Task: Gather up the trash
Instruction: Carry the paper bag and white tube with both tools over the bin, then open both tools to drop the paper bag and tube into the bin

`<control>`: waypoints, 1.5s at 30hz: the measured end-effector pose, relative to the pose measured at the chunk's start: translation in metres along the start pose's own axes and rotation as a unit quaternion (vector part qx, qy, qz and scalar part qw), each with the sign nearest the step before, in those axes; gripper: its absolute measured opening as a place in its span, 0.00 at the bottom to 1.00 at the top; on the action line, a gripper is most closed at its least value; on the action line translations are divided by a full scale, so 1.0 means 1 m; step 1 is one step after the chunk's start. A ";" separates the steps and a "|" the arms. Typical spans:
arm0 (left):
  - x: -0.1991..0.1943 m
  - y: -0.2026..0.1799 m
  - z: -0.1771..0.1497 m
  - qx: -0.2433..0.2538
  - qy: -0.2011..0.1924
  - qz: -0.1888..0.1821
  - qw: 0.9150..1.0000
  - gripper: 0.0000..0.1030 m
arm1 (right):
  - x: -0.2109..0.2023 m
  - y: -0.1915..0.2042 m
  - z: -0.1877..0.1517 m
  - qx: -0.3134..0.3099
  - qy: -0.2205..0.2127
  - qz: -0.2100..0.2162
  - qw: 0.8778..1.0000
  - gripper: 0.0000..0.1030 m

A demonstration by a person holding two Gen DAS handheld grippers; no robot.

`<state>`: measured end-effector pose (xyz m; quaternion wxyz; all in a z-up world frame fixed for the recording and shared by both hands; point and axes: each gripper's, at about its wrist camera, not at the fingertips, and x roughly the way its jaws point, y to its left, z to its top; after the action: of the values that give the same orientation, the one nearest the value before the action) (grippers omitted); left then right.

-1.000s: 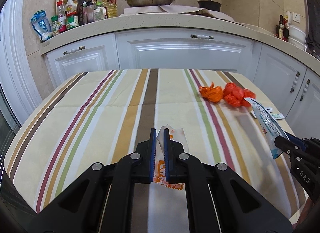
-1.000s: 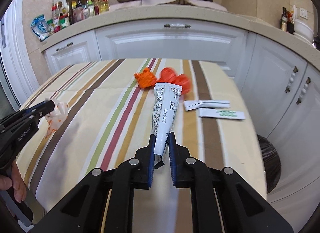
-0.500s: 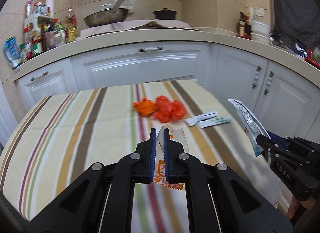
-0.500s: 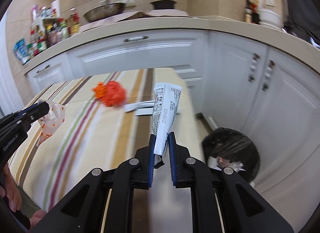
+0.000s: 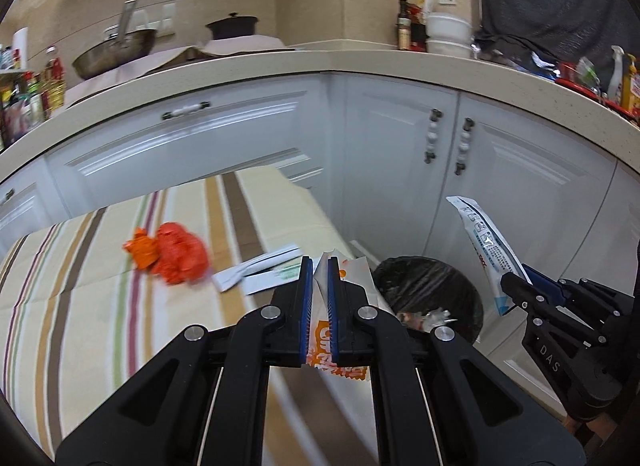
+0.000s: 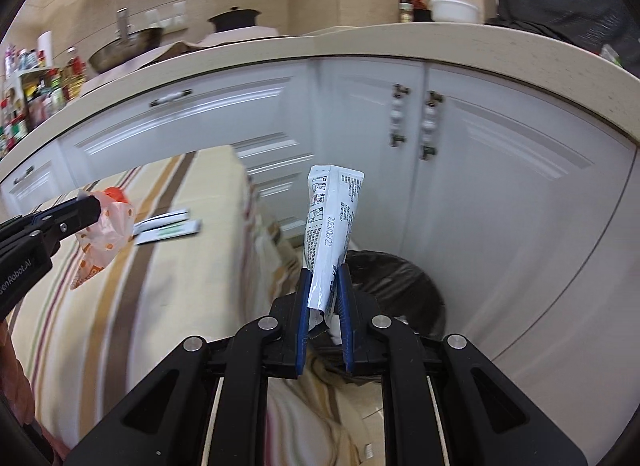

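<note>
My left gripper [image 5: 319,266] is shut on a white wrapper with orange print [image 5: 352,274], held above the table's right edge; the wrapper also shows in the right wrist view [image 6: 106,234]. My right gripper [image 6: 324,272] is shut on a white and blue printed pouch [image 6: 330,217], held upright past the table edge, close above the bin; the pouch also shows in the left wrist view [image 5: 486,246]. A round bin with a black liner [image 5: 430,290] stands on the floor by the cabinets, some trash inside. Crumpled orange and red trash [image 5: 172,252] and two flat white sachets [image 5: 264,270] lie on the striped tablecloth [image 5: 80,306].
White cabinet doors [image 6: 500,185] stand right behind the bin. The counter above carries a pan [image 5: 114,51], a dark pot [image 5: 232,25], bottles and white bowls [image 5: 446,33]. The tablecloth hangs over the table's edge [image 6: 280,250] beside the bin.
Both grippers have swung right with their trash, from over the table towards the bin. The bin has come into the left view and sits closer under the right gripper.
</note>
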<state>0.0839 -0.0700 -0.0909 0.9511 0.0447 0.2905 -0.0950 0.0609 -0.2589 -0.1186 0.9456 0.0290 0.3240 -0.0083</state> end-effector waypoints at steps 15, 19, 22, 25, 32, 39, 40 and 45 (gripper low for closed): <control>0.073 -0.090 0.023 0.028 0.023 -0.033 0.999 0.07 | 0.039 -0.065 0.002 0.023 0.003 -0.028 0.999 0.14; 0.088 -0.105 0.027 0.030 0.034 -0.040 0.998 0.07 | 0.048 -0.078 0.006 0.030 0.001 -0.030 0.999 0.14; 0.097 -0.113 0.026 0.034 0.043 -0.043 0.998 0.07 | 0.055 -0.086 0.008 0.034 0.001 -0.029 0.999 0.14; 0.108 -0.121 0.025 0.035 0.055 -0.047 0.997 0.07 | 0.063 -0.092 0.009 0.035 0.004 -0.028 0.999 0.14; 0.129 -0.130 0.026 0.035 0.071 -0.050 0.996 0.08 | 0.086 -0.100 0.007 0.039 0.015 -0.025 0.999 0.14; 0.152 -0.134 0.025 0.022 0.098 -0.049 0.994 0.29 | 0.103 -0.111 0.008 0.049 0.018 -0.031 0.998 0.34; 0.153 -0.134 0.025 0.023 0.099 -0.049 0.994 0.32 | 0.104 -0.112 0.009 0.050 0.018 -0.032 0.998 0.36; 0.148 -0.129 0.026 0.015 0.096 -0.054 0.994 0.44 | 0.099 -0.112 0.011 0.051 0.014 -0.034 0.998 0.39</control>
<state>0.1920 -0.2229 -0.1567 0.9116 0.0522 0.3810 -0.1456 0.1417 -0.3707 -0.1761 0.9373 0.0665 0.3374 -0.0566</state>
